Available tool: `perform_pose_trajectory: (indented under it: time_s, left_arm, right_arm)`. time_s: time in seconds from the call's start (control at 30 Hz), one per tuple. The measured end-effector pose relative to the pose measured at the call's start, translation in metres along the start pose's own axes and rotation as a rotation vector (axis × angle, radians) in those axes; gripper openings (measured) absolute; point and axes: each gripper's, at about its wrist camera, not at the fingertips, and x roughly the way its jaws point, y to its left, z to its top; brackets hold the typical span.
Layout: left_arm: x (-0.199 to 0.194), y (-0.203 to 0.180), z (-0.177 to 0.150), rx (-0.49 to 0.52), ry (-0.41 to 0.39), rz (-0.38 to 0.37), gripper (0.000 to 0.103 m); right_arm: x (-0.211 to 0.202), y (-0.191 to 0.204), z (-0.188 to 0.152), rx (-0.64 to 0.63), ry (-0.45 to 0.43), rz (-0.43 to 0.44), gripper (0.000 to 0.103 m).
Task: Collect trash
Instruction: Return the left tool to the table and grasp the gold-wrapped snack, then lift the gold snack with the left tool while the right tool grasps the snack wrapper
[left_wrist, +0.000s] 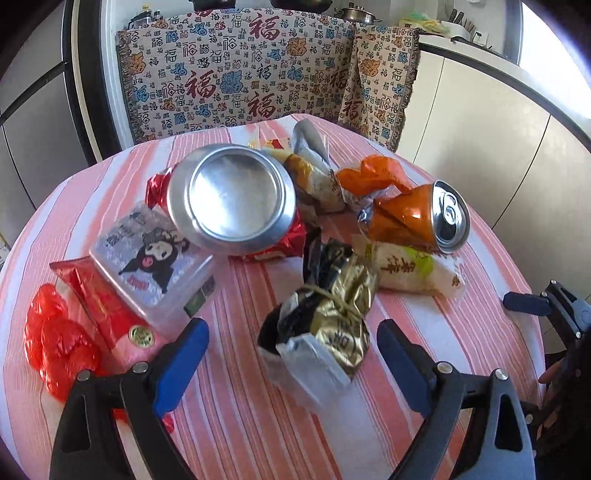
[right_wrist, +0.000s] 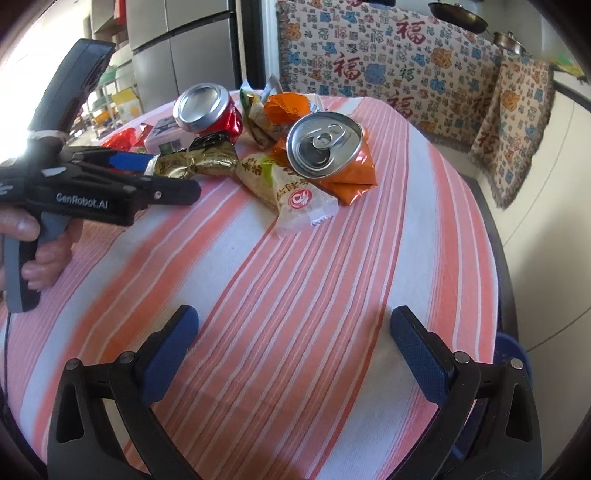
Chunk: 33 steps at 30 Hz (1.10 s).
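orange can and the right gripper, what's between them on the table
Right wrist view: a white snack wrapper lies just before the orange can; from it to the open right gripper, only bare striped tablecloth.

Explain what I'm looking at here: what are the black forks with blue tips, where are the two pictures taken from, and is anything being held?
No robot: a person holds a hand tool in each hand, each with a camera looking along its two fingers. One picture looks past the left gripper, the other past the right gripper, which also sees the left tool from the side. On the striped tablecloth lies trash: a crushed red can, a crushed orange can, a gold-and-black wrapper, a white snack packet. Both grippers are open and hold nothing.
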Motion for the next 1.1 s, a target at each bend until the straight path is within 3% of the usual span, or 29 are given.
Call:
perform_pose_trajectory:
  time_s: [0.13,0.17,0.2,0.23,0.37,0.6,0.8,0.87,0.9,0.97,1.07,1.1]
  left_arm:
    - [-0.003,-0.001,0.004,0.031,-0.038,-0.036,0.092]
    - [-0.005,-0.003,0.004,0.045,-0.048,-0.040,0.081]
    - [-0.007,-0.005,0.002,0.059,-0.049,-0.050,0.061]
    - [-0.007,-0.008,0.000,0.070,-0.040,-0.059,0.053]
    - [-0.018,-0.015,-0.008,0.100,-0.055,-0.055,0.045]
    - [-0.064,-0.003,-0.050,0.045,-0.072,0.104,0.045]
    - [-0.085,0.028,-0.079,-0.109,-0.060,0.170,0.046]
    - [-0.085,0.040,-0.084,-0.150,-0.047,0.174,0.046]
    - [-0.085,0.044,-0.086,-0.167,-0.044,0.173,0.049]
    - [-0.086,0.050,-0.090,-0.186,-0.047,0.173,0.051]
    - [-0.084,0.056,-0.091,-0.208,-0.044,0.193,0.053]
    - [-0.083,0.058,-0.091,-0.220,-0.037,0.196,0.061]
  right_arm:
    - [0.000,0.000,0.000,0.000,-0.001,0.001,0.102]
    - [0.001,0.000,0.000,-0.001,-0.001,0.002,0.102]
    - [0.001,0.000,0.000,-0.002,-0.001,0.004,0.102]
    - [0.001,0.000,0.000,-0.004,-0.001,0.005,0.102]
    - [0.002,-0.001,0.002,-0.013,0.012,0.018,0.103]
    - [0.007,-0.022,0.028,0.070,-0.014,0.078,0.101]
    - [0.018,-0.023,0.057,0.070,-0.059,0.102,0.087]
    - [0.022,-0.020,0.061,0.065,-0.059,0.123,0.076]
    - [0.023,-0.017,0.061,0.055,-0.054,0.143,0.072]
    - [0.021,-0.006,0.058,0.021,-0.041,0.198,0.052]
    - [0.011,0.013,0.049,-0.022,0.005,0.390,0.045]
    - [0.005,0.018,0.046,-0.038,0.003,0.412,0.045]
